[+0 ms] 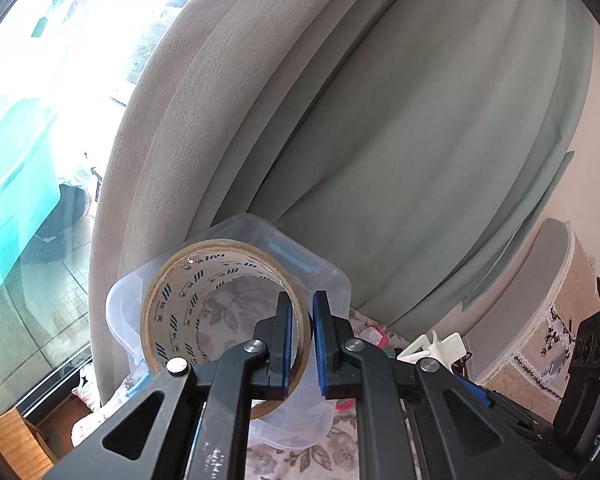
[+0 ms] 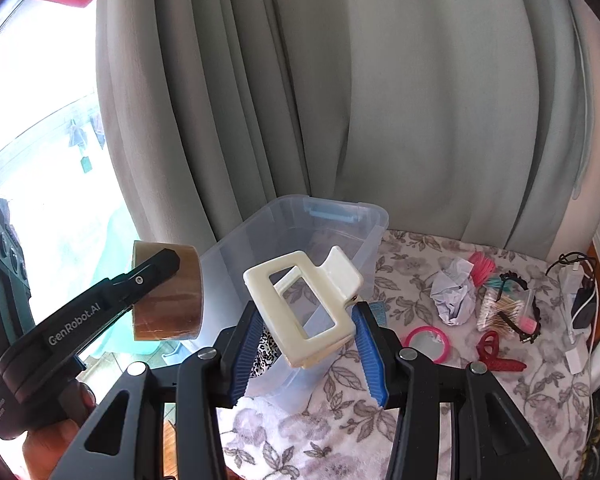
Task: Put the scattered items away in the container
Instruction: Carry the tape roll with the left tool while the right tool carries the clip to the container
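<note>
Brown tape roll [image 1: 220, 308] sits pinched in your left gripper [image 1: 302, 344] jaws. Your right gripper [image 2: 306, 336] jaws clamp the cream hair claw [image 2: 304, 300], clear container [image 2: 300, 240] just beyond.

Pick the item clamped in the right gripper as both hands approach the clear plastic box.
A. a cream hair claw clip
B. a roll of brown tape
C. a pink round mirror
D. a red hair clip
A: the right gripper is shut on the cream hair claw clip, just above the clear plastic box.
</note>
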Available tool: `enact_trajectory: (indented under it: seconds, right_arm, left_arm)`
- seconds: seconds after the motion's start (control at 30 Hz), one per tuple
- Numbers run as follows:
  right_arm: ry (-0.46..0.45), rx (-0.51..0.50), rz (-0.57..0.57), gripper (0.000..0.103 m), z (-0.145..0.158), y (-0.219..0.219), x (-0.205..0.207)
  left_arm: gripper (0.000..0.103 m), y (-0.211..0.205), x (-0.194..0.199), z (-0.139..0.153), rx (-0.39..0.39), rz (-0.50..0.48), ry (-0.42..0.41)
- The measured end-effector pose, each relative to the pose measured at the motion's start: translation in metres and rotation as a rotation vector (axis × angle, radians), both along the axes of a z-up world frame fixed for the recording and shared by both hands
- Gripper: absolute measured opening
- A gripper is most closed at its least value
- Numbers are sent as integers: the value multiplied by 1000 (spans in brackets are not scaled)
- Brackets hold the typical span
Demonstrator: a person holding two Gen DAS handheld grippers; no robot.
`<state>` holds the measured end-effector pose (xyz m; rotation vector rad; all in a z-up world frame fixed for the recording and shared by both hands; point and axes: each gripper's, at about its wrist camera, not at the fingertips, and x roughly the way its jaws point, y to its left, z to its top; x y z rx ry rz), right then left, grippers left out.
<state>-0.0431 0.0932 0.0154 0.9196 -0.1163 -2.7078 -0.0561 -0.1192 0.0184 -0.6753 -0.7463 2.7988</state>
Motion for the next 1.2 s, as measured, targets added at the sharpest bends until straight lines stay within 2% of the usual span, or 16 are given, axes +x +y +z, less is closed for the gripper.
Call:
enact_trajectory:
  seconds: [0.13,0.6,1.03,1.2]
  right_arm:
    - [-26,11,34,49,-10,-13,-8]
    - [-79,22,105,50,-33,-37,-33]
    - [-111,18,125,50,-49,-41,-54]
    - [-103,44,135,51,-55,-46,-59]
  left_arm:
    - [10,1,-9,-15,-1,-9,-23]
    - [10,4,-42,-34,-21,-54,-44]
    - [10,6,-69,-51,-41,-35,-102]
    - [16,-1,-78,-62,-19,-14,-143]
